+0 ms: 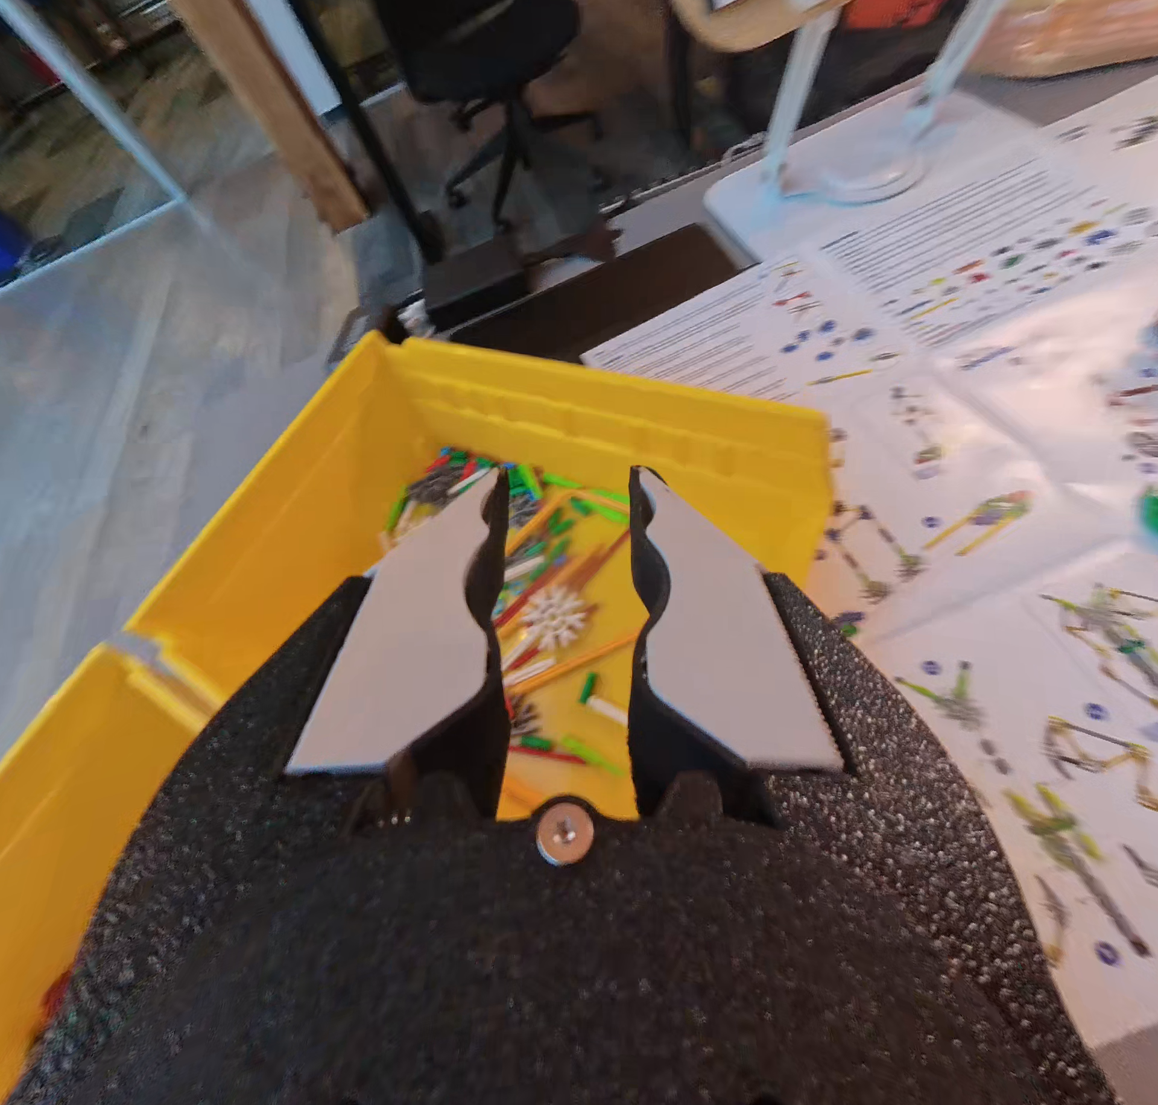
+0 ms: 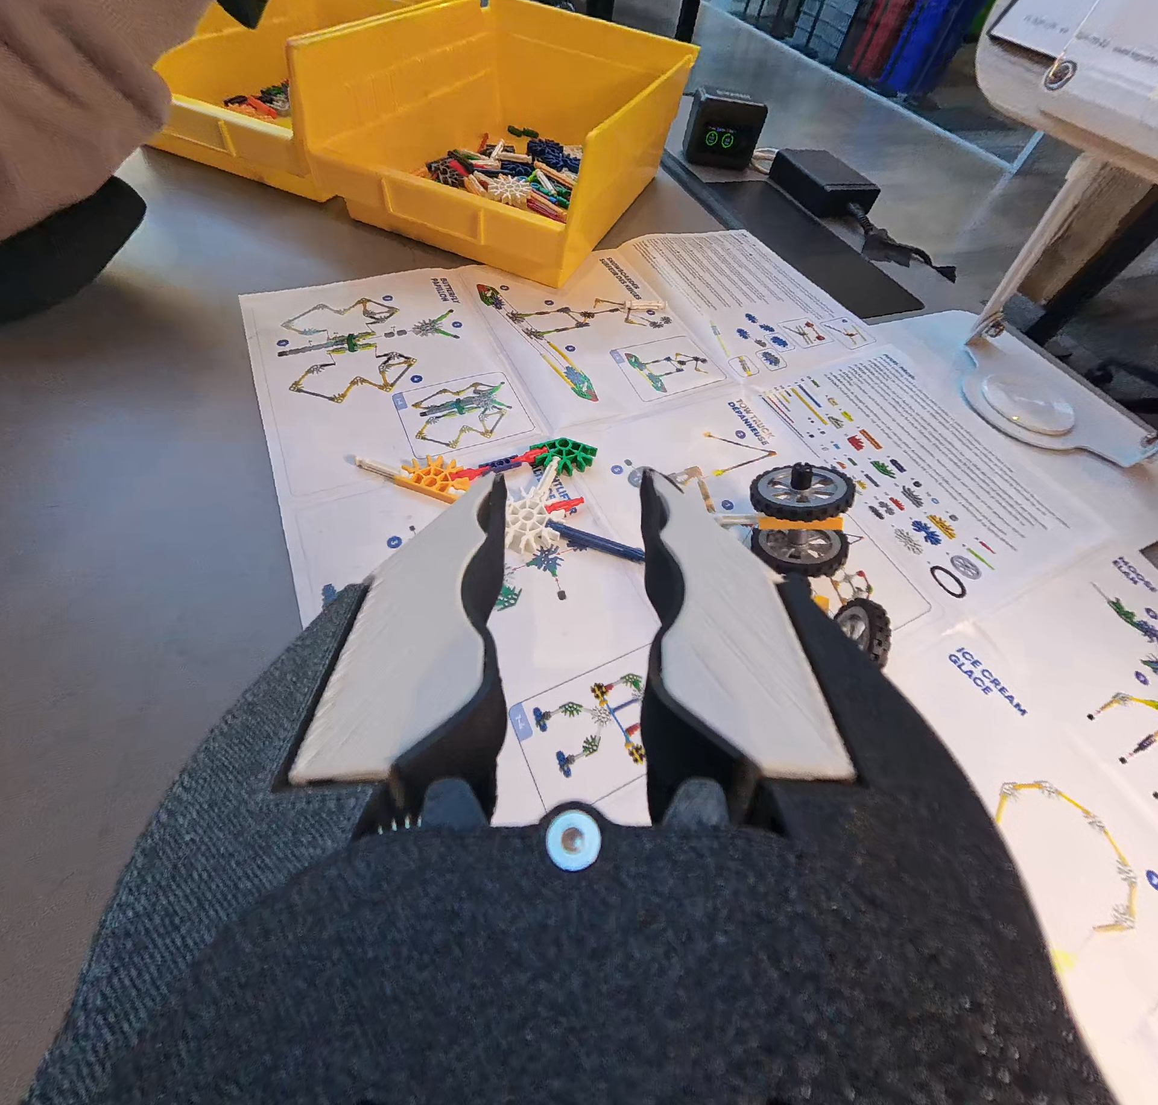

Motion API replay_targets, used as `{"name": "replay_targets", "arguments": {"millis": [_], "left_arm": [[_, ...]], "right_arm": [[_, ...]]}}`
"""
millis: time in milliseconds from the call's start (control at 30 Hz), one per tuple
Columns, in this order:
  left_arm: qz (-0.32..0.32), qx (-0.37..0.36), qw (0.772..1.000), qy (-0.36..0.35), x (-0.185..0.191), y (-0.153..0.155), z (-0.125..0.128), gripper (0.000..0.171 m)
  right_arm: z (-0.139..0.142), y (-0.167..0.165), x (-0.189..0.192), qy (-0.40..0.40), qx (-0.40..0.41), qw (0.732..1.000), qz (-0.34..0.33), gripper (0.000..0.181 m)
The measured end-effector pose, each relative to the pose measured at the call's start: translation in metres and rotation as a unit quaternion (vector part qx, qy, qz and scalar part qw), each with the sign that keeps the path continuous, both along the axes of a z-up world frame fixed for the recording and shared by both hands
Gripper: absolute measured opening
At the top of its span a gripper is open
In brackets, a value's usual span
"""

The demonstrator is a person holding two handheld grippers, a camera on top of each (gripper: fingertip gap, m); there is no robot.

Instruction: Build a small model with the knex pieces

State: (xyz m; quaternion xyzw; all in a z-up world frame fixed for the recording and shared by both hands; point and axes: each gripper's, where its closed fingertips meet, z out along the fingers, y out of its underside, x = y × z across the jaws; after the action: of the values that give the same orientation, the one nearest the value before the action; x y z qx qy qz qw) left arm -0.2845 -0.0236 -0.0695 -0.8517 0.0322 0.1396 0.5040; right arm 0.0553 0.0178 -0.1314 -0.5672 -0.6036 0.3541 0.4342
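Yellow bin (image 1: 263,548) under parted, empty left claw (image 1: 567,479).

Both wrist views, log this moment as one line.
left gripper: open, above yellow plastic bin of rods | right gripper: open, empty, over white snowflake connector on instruction sheet

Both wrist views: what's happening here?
A person holds two tongs, both open and empty. The left tongs hover over a yellow bin of loose rods and connectors. The right tongs hover above the instruction sheet, near a small connector assembly; a wheeled piece stands to its right.
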Motion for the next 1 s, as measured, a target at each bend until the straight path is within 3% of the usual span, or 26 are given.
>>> {"name": "replay_targets", "arguments": {"millis": [100, 200, 367, 433, 600, 700, 800, 1000], "left_arm": [[-0.165, 0.001, 0.984, -0.073, 0.094, 0.020, -0.009, 0.035], [-0.314, -0.052, 0.936, -0.153, 0.188, 0.020, -0.043, 0.036], [-0.392, -0.172, 0.891, -0.152, 0.265, 0.012, -0.121, 0.042], [-0.390, -0.205, 0.888, -0.134, 0.277, 0.010, -0.142, 0.047], [-0.375, -0.221, 0.896, -0.089, 0.280, 0.008, -0.149, 0.046], [-0.394, -0.229, 0.886, -0.087, 0.283, 0.001, -0.149, 0.036], [-0.424, -0.231, 0.872, -0.078, 0.286, -0.007, -0.147, 0.005], [-0.499, -0.240, 0.829, -0.073, 0.294, -0.028, -0.147, 0.000]], "right_arm": [[-0.004, 0.007, 0.001, -0.001, -0.008, 1.000, -0.010, 0.041], [-0.013, 0.015, 0.003, -0.014, -0.005, 1.000, -0.023, 0.041], [-0.037, 0.017, 0.005, -0.053, -0.025, 0.998, -0.020, 0.037], [-0.046, 0.017, 0.006, -0.070, -0.028, 0.997, -0.019, 0.037], [-0.051, 0.019, 0.010, -0.086, -0.019, 0.996, -0.021, 0.036], [-0.051, 0.018, 0.009, -0.082, -0.022, 0.996, -0.017, 0.036], [-0.055, 0.016, 0.009, -0.091, -0.012, 0.996, -0.007, 0.036], [-0.073, -0.003, 0.008, -0.151, 0.039, 0.984, 0.084, 0.036]]}}
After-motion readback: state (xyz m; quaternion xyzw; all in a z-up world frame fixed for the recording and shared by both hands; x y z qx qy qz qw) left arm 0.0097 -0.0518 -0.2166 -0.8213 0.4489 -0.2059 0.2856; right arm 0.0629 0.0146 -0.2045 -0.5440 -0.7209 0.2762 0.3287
